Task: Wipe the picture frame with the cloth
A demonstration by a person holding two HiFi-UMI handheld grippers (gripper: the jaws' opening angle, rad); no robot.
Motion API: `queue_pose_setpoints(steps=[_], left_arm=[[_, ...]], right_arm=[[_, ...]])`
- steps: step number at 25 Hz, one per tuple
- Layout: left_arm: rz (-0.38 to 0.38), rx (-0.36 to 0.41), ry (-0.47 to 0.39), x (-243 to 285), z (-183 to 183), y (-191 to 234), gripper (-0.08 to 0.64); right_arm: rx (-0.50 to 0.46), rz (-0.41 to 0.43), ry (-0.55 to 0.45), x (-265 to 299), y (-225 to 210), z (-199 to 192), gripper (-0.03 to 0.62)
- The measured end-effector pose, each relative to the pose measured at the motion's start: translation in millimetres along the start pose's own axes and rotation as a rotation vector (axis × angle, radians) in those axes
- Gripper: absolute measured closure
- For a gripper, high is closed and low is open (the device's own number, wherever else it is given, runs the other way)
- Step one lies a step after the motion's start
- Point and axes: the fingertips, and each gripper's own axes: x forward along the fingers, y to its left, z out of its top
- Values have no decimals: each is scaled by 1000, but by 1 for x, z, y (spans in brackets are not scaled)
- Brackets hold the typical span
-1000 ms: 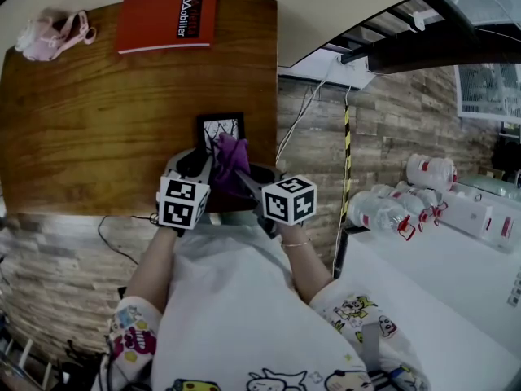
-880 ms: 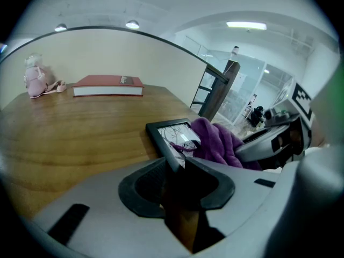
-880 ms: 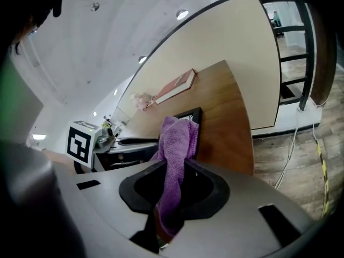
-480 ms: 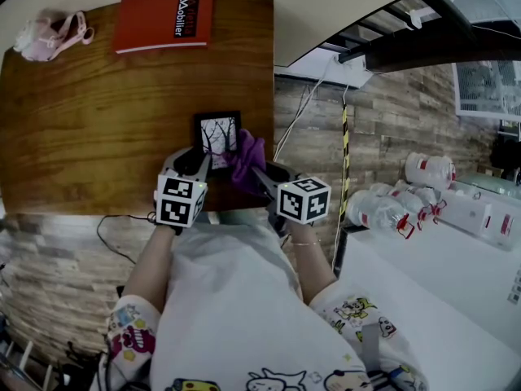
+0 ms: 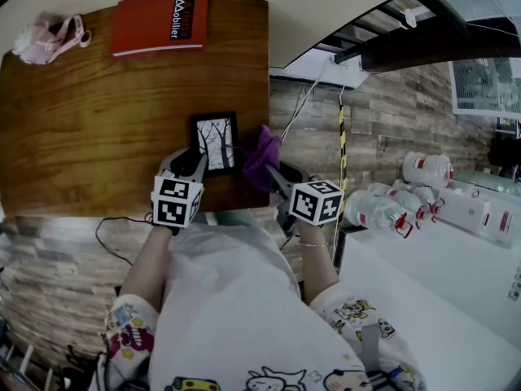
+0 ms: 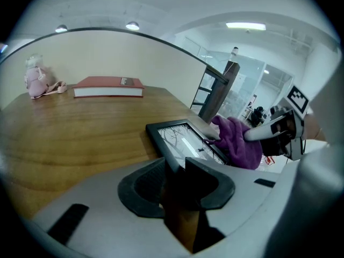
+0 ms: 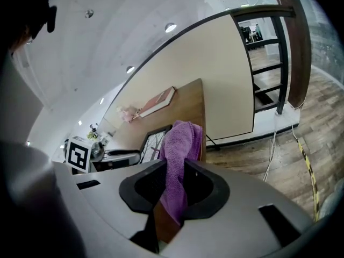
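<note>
The picture frame (image 5: 216, 142) sits near the right edge of the wooden table (image 5: 98, 120), its near rim pinched in the left gripper (image 6: 180, 168). Stiff, light and probably glass-fronted, it is best held by the border. The right gripper (image 7: 174, 181) clamps the limp purple cloth (image 5: 262, 157) just beside it.

Near corner of the picture frame (image 6: 180, 137) behind the left hand-held gripper (image 6: 176, 170), right edge behind the cloth (image 6: 239, 142)

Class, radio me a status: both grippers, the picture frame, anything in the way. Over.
Left gripper shut on picture frame, near edge. Right gripper shut on purple cloth, cloth at frame's right edge. Red book, pink toy far off, no obstruction.
</note>
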Motion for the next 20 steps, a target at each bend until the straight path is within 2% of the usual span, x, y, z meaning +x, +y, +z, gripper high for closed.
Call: queue_pose_setpoints(steps=[6,9,14,20], left_arm=[[-6,-23,-6,-2,1,1,449],[5,-19,-35,-10,10,4,449],[26,-9,-107,-28,38,9,449],[48,44,-214,-57,83,6,449]], right_arm=[[-32,22,-47,-13,12,19,523],[-59,34,-75,-21,19,33,523],[-133,45,-139,-35,32,63,523],[-260,55,-223,-53,56,105,523]])
